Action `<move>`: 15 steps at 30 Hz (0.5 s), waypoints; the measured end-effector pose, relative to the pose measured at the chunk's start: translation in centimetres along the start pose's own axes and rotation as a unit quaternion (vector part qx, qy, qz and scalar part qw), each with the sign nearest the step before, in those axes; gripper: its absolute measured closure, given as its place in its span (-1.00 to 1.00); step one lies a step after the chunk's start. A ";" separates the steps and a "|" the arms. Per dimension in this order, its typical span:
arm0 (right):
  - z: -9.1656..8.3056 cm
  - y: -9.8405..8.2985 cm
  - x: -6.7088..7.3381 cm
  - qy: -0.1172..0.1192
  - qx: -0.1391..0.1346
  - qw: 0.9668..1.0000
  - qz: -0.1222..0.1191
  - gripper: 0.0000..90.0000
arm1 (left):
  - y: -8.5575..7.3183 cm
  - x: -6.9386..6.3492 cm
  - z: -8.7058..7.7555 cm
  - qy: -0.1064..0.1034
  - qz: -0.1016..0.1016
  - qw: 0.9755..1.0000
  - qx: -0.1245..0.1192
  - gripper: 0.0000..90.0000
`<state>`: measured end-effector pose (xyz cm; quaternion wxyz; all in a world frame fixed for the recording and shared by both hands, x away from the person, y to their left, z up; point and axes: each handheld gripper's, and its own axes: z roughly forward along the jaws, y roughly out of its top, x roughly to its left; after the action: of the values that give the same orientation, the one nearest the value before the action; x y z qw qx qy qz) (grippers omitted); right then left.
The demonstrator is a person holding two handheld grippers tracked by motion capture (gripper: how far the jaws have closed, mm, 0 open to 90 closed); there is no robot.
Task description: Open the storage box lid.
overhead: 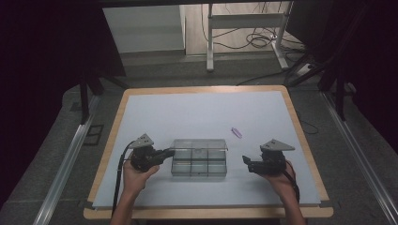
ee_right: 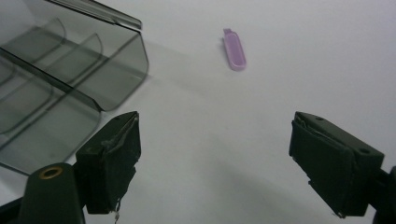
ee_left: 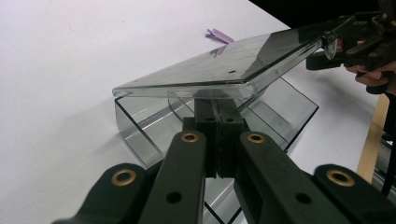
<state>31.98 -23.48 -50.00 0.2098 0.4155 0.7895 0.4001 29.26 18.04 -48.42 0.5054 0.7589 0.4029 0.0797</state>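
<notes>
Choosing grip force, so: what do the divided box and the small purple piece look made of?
The box looks like smoky clear hard plastic, glossy: its dividers show through and its lid mirrors light. The purple piece seems matte, translucent plastic, though that is less sure.

— What sort of room am I working in here?
— I'm looking at a lab setup: black curtains (overhead: 42,56) are hanging around one table (overhead: 300,140), cables (overhead: 253,40) are trailing over the floor, metal rails (overhead: 70,154) are flanking it.

No text, label, brand, number or sign can be read on anything in these pictures.
</notes>
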 end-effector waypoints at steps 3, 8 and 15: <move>0.0 0.4 0.5 0.008 -0.008 1.000 -0.005 -0.58 | 0.0 0.1 0.2 -0.004 0.000 1.000 0.000 1.00; 0.3 0.7 1.2 0.024 -0.014 1.000 -0.013 -0.52 | 0.0 0.1 0.4 -0.006 0.001 1.000 0.001 1.00; 1.4 1.5 2.4 0.050 -0.028 0.998 -0.037 -0.40 | 0.0 0.1 0.5 -0.009 0.001 1.000 0.002 1.00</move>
<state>32.25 -20.39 -49.62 0.1968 0.3594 0.8021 0.4344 29.56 17.78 -48.72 0.5073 0.7610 0.3978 0.0730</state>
